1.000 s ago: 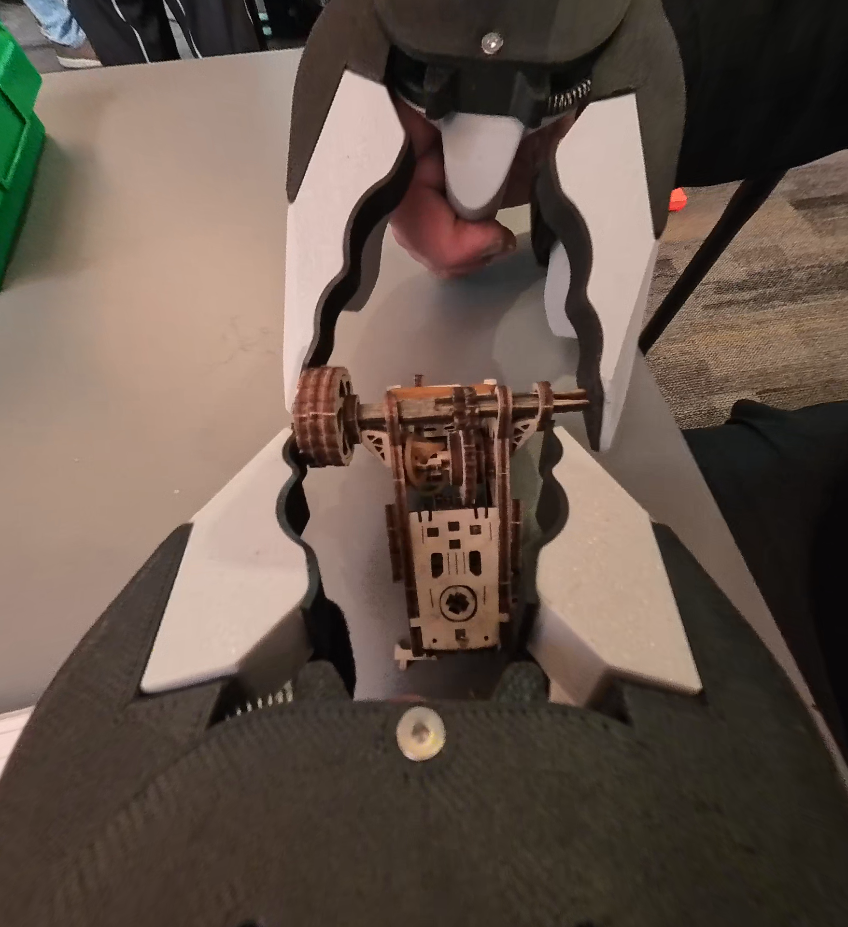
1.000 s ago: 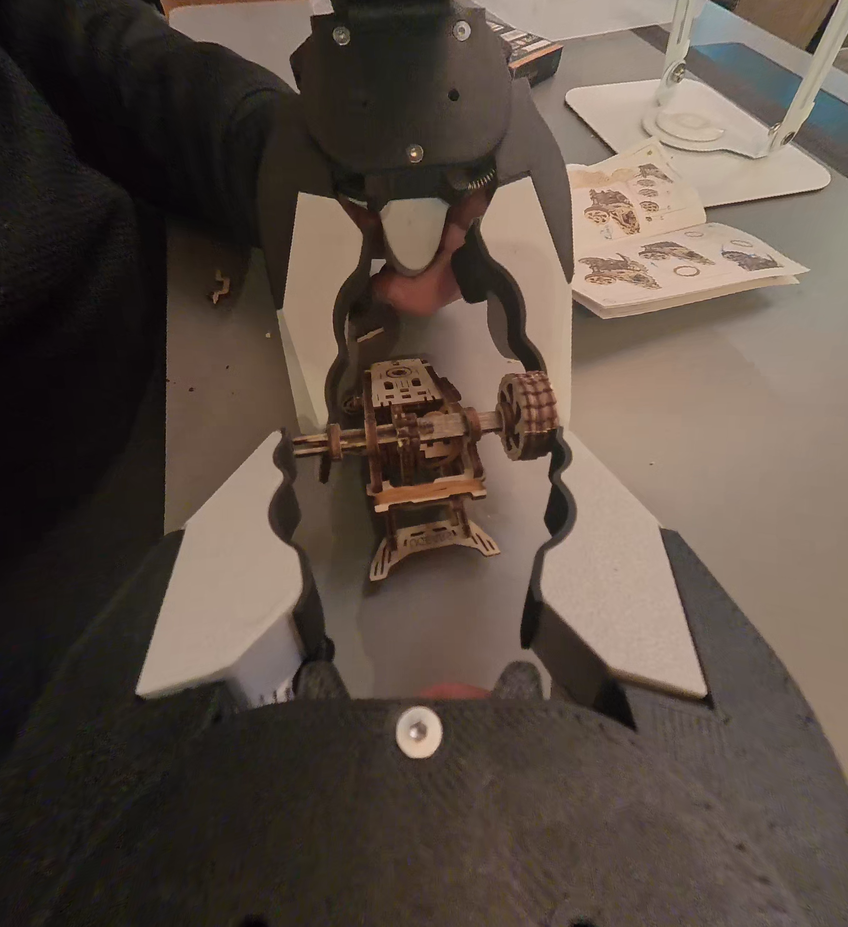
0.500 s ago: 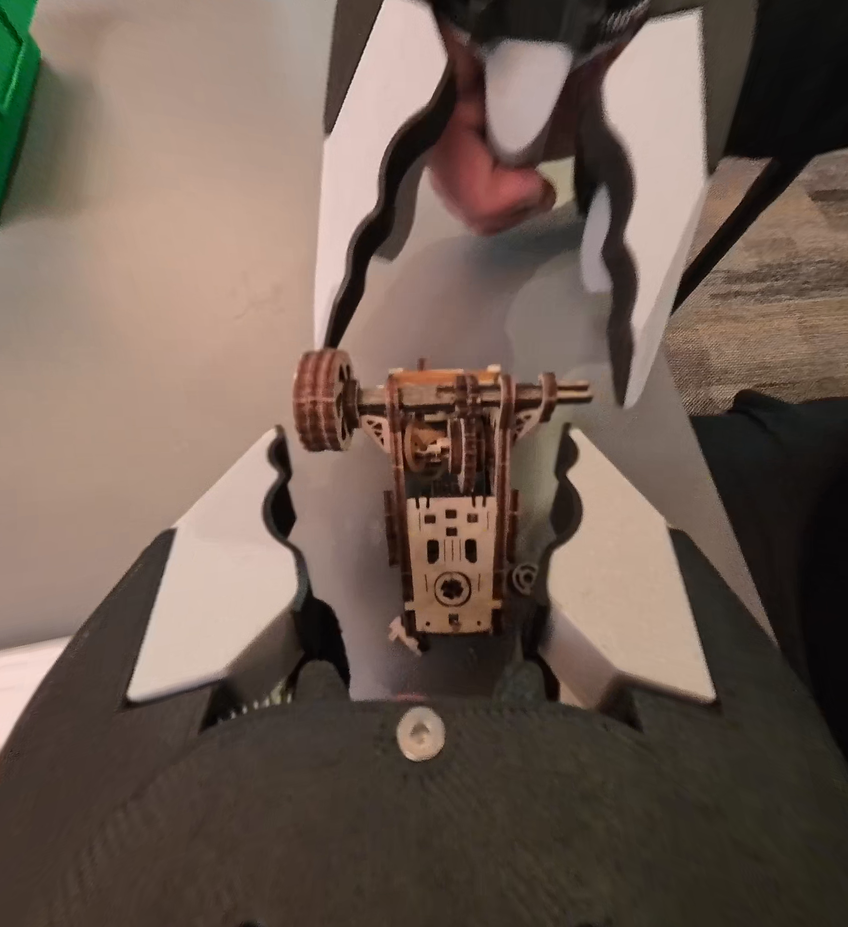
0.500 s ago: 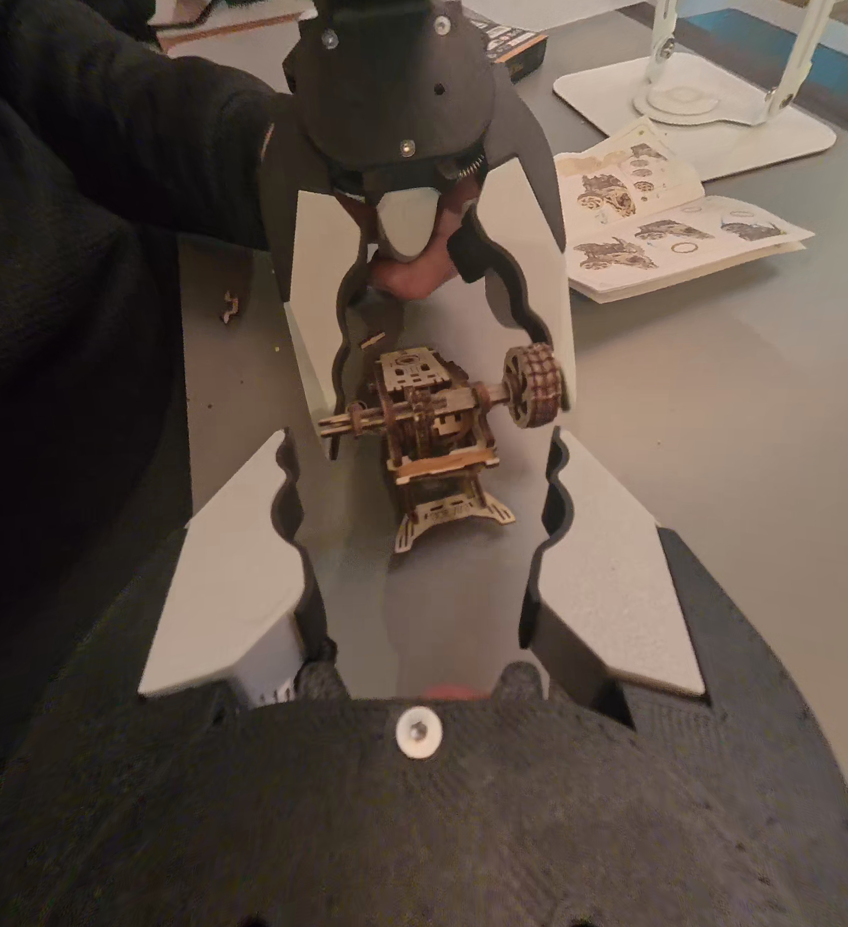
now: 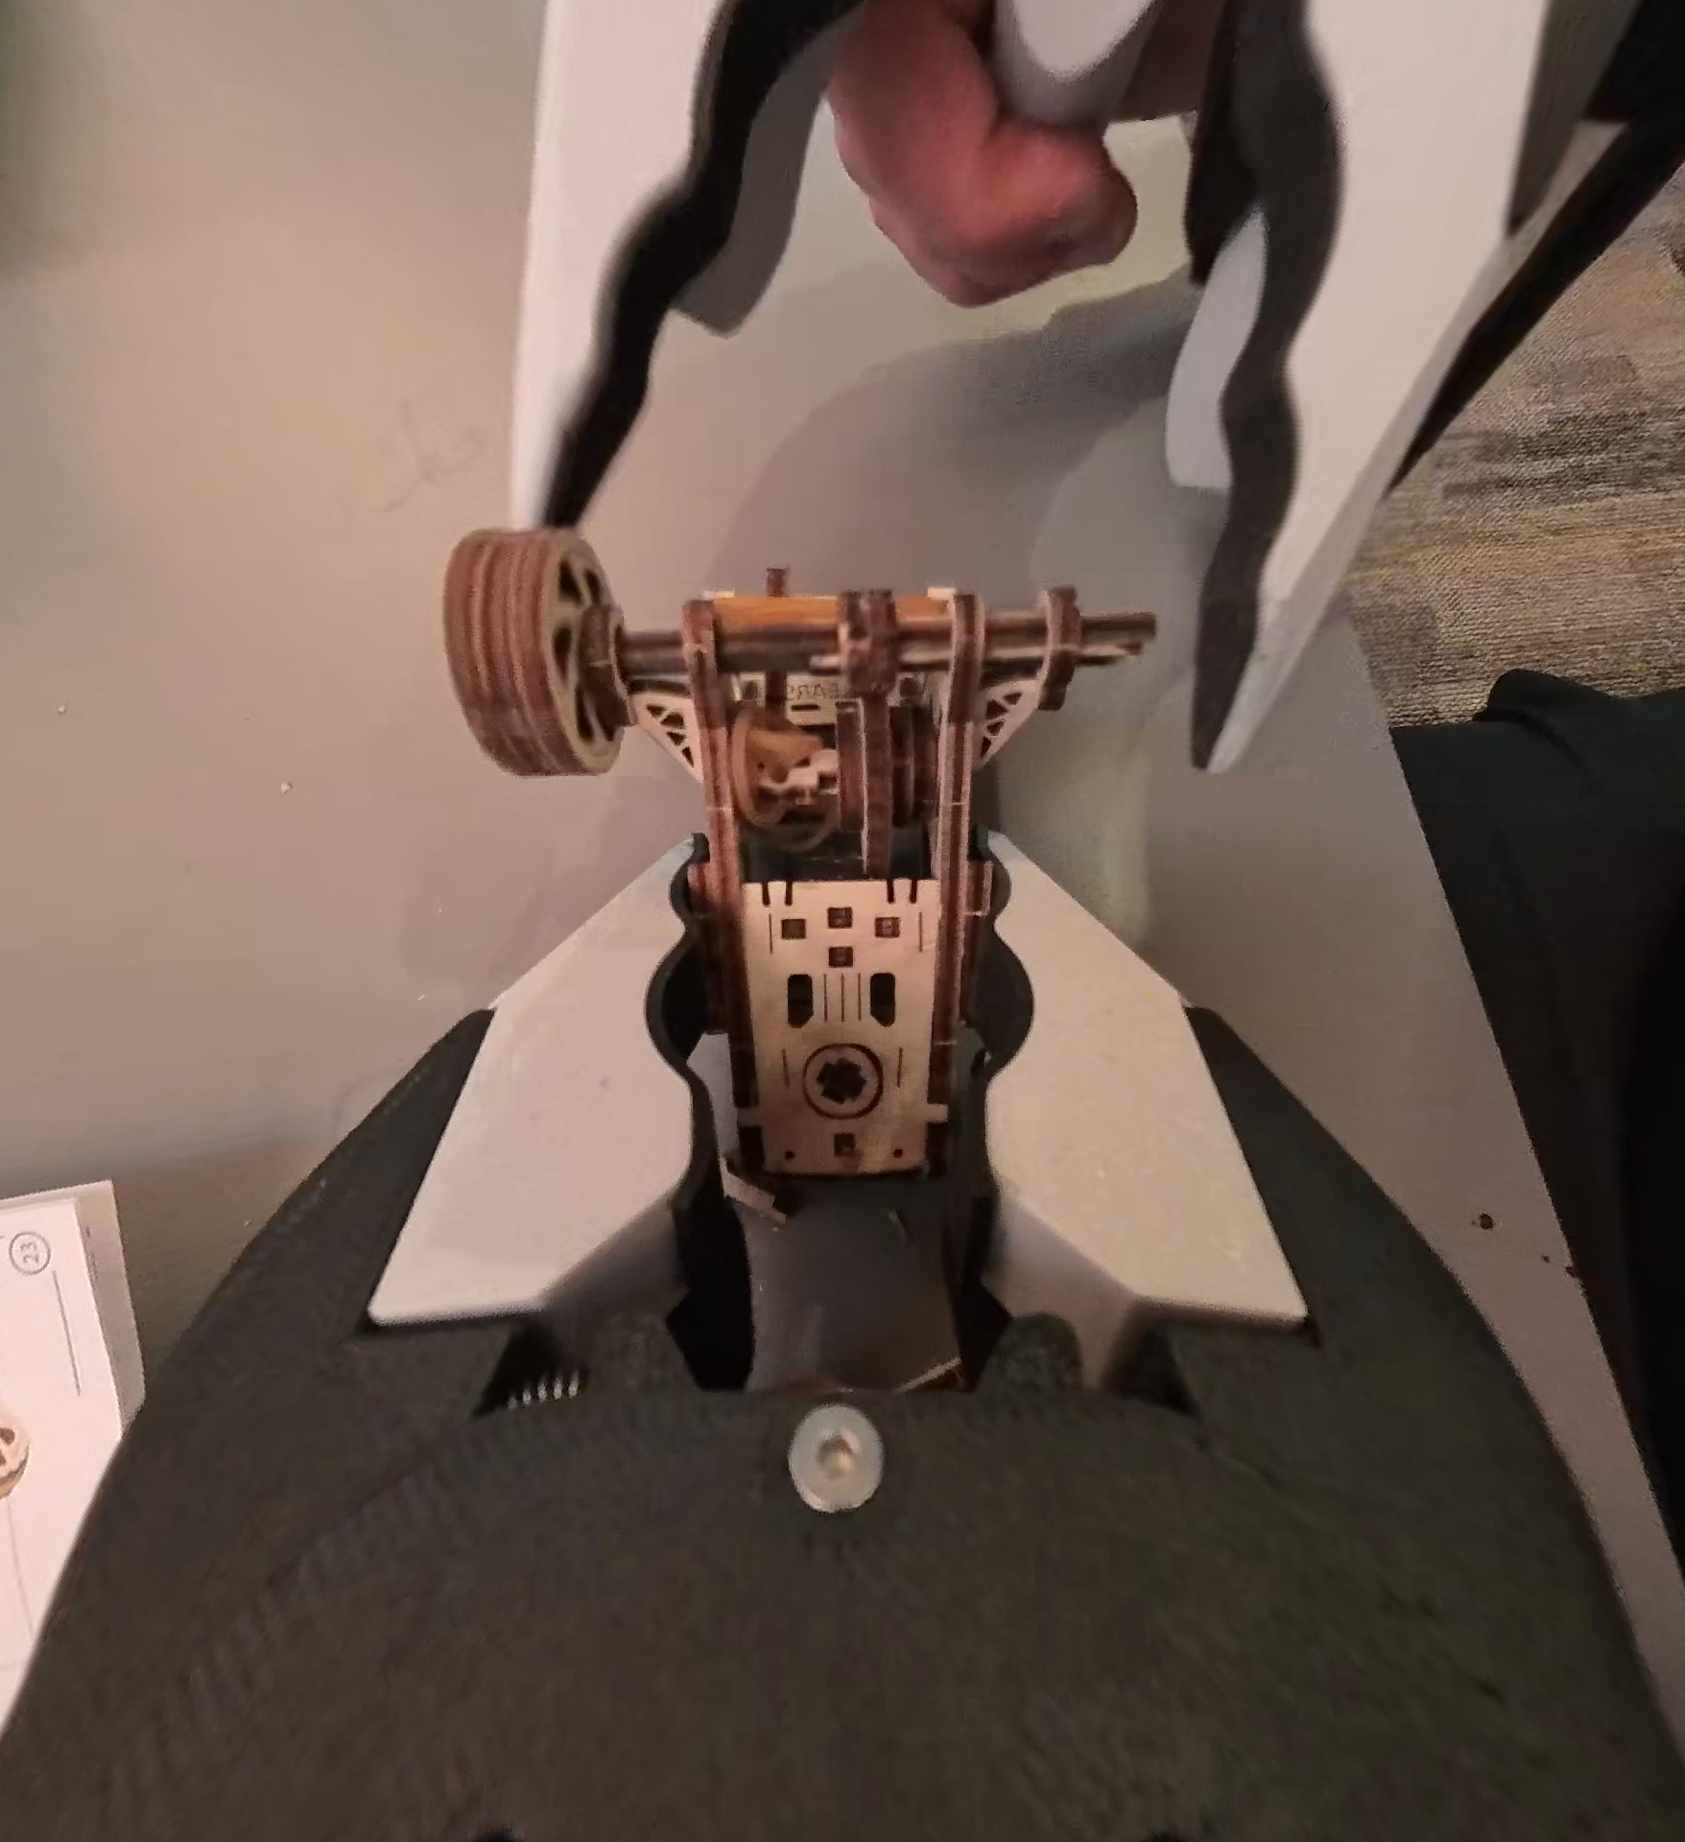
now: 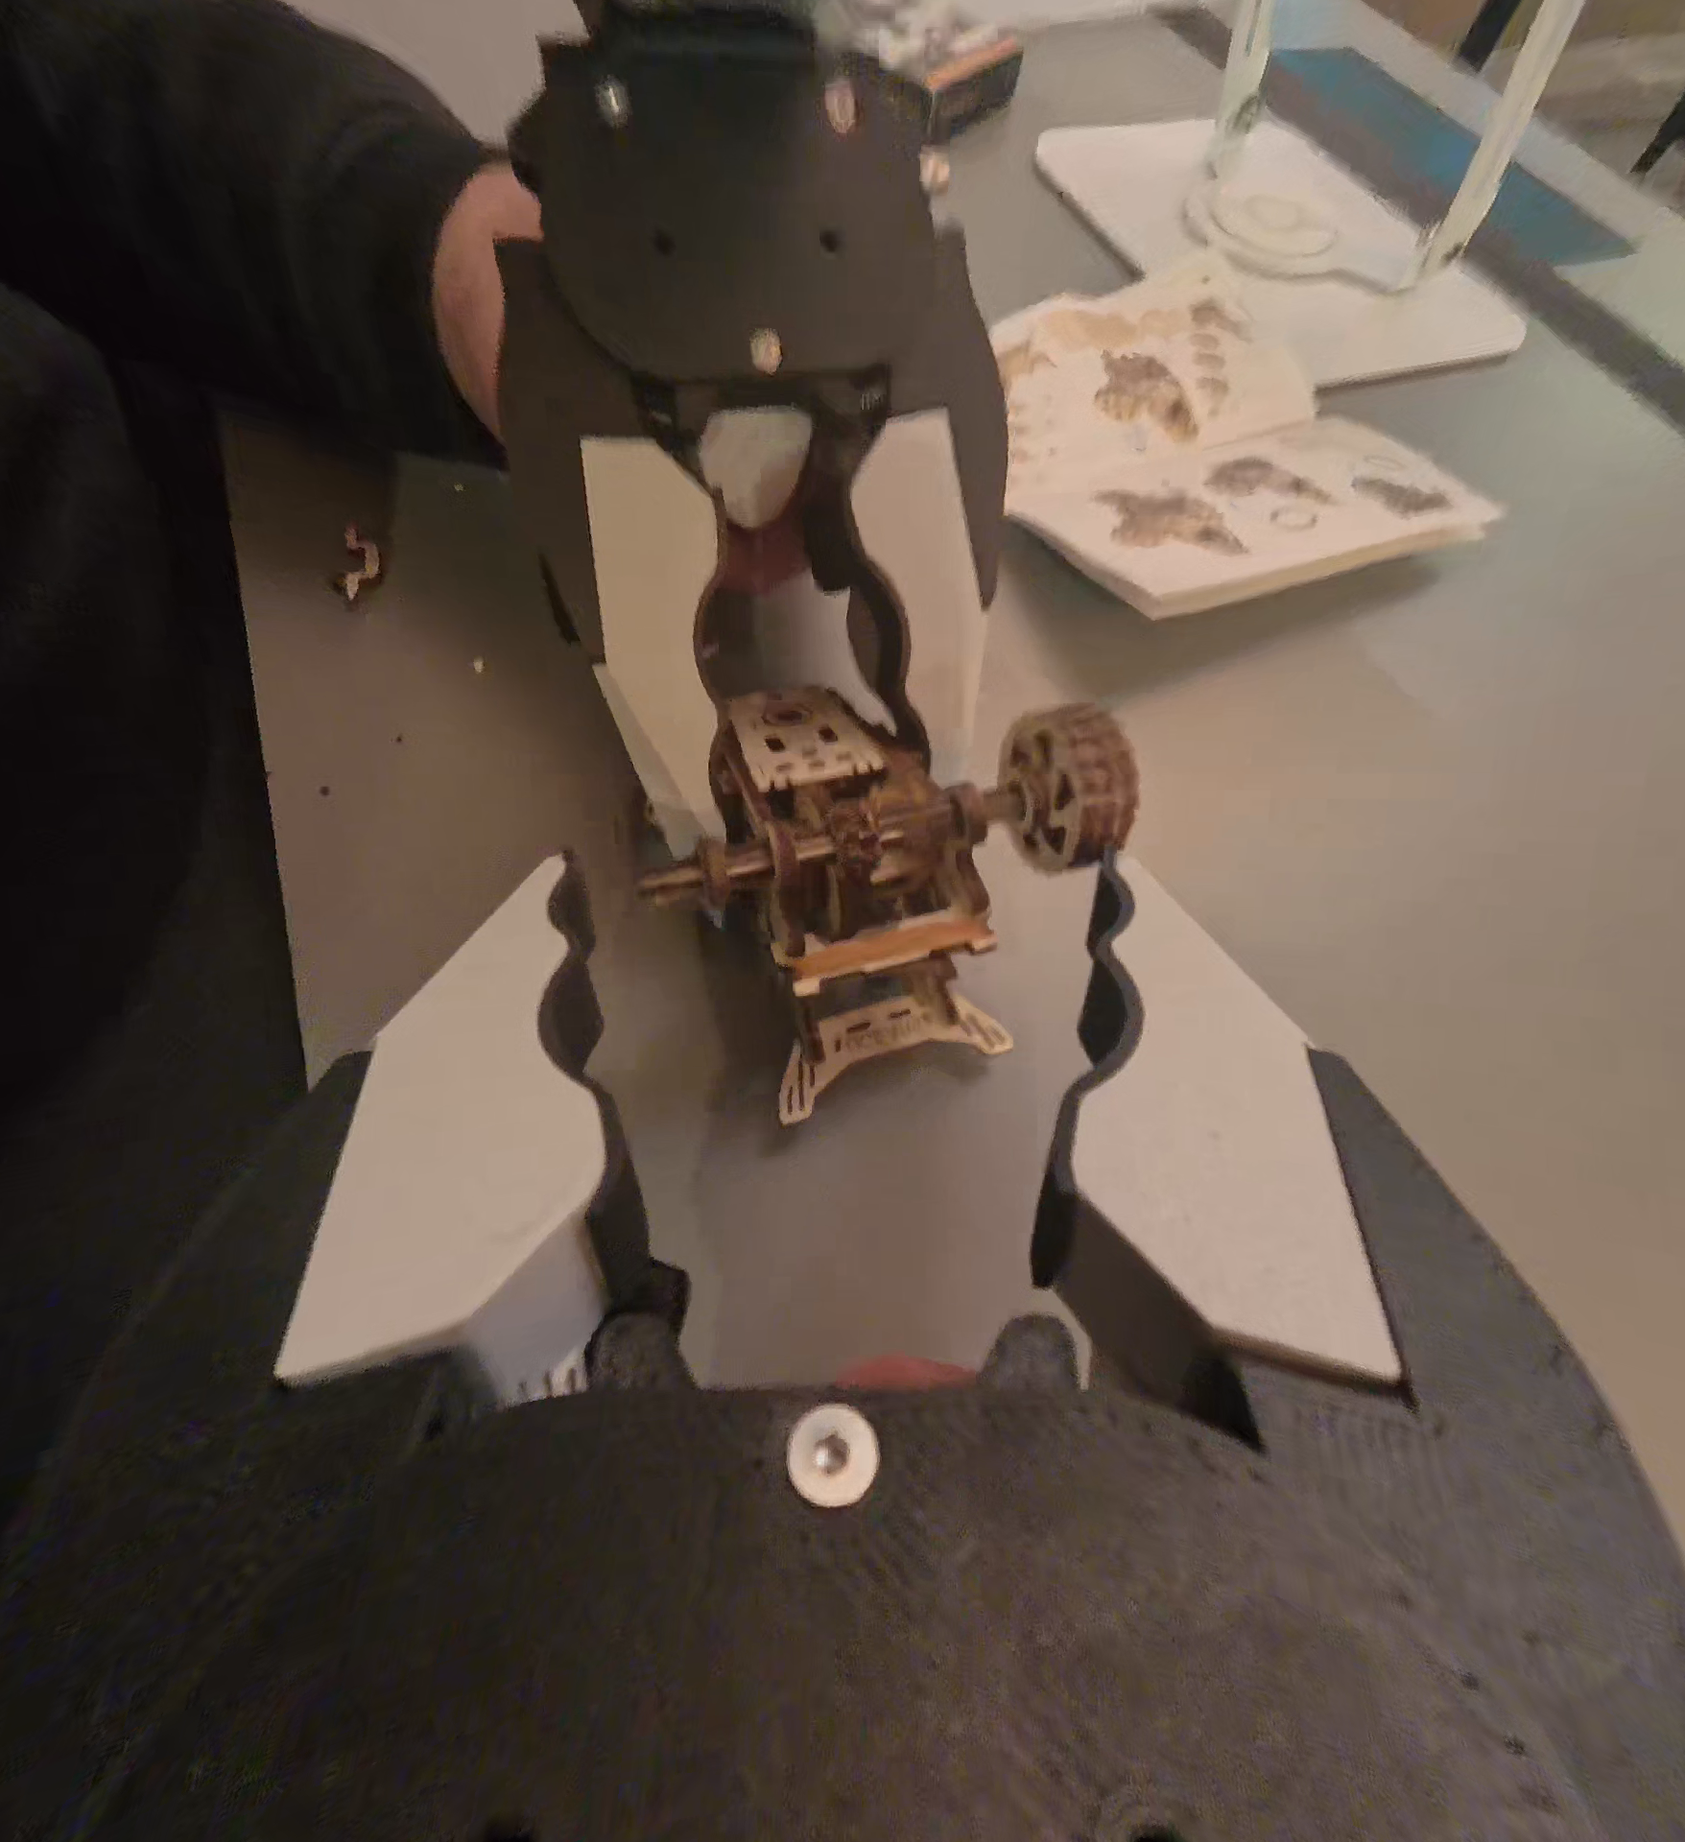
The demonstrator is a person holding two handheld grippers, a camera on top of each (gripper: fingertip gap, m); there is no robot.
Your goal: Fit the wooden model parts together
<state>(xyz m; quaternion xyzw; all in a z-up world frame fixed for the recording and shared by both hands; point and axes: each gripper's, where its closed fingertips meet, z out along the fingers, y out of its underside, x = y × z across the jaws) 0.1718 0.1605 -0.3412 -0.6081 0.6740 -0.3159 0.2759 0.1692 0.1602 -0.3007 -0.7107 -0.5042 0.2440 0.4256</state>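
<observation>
A: What have the jaws got?

B: The left gripper (image 5: 837, 897) is clenched on the small laser-cut wooden model chassis (image 5: 834, 867), its wavy black-edged white fingers (image 5: 559, 1126) pressing the chassis's two side walls. The right gripper (image 6: 839, 887) is released, jaws spread wide, facing the model from the opposite end and touching nothing.

A: Where exactly is the model?

B: Between the two grippers, above the grey tabletop (image 6: 1367, 897). I cannot tell whether its flared foot touches the surface. A cross axle runs through the far end of it as the left wrist camera sees it, with a ribbed, dark brown wooden wheel (image 5: 527, 666) on one end and a bare axle stub (image 5: 1113, 638) on the other.

A: Anything in the way?

B: In the left wrist view, the tip of one right finger is just behind the wheel, and the other hangs just beside the stub. The person's hand (image 5: 988, 179) grips the right tool's handle behind them.

A: And further out?

B: An open instruction booklet (image 6: 1247, 478) with printed drawings lies well off to the side, and beyond it a white flat-based stand (image 6: 1317, 249) with clear uprights. A small loose wooden scrap (image 6: 357, 566) and a few crumbs sit near a black sleeve (image 6: 171, 249). Patterned carpet (image 5: 1566, 478) shows past the tabletop edge.

A: Textures?

B: The pale plywood top plate has cut slots and a round socket; the gripper bodies are matt black, with layered print lines.
</observation>
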